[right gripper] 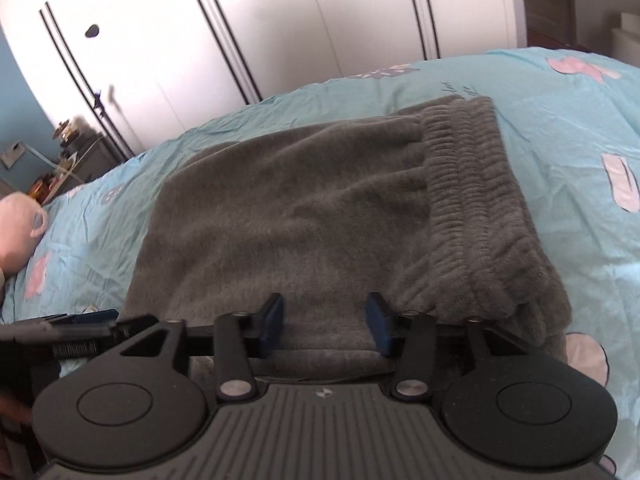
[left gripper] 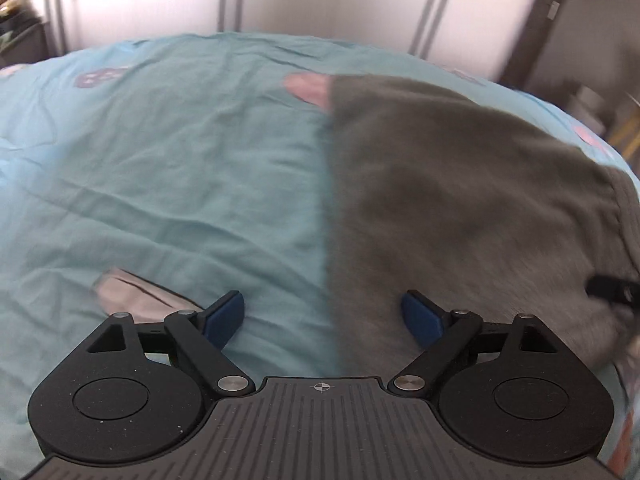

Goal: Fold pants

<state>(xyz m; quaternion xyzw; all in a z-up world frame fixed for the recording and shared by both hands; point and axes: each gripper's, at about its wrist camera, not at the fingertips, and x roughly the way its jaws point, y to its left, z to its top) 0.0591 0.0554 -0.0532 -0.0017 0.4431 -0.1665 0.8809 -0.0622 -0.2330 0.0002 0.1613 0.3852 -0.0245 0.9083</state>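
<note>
The left gripper (left gripper: 322, 316) hangs with its jaws spread wide and empty, straddling the left edge of the grey pants (left gripper: 460, 200), which lie folded on the light blue bedsheet (left gripper: 160, 180). The right gripper (right gripper: 326, 322) is also parted and holds nothing, low over the pants' near edge, the ribbed waistband (right gripper: 472, 184) to its right.

Home bedroom, bed with light blue printed sheet (right gripper: 560, 128), white wardrobe doors (right gripper: 280, 20) behind, cluttered nightstand (right gripper: 68, 152)
</note>
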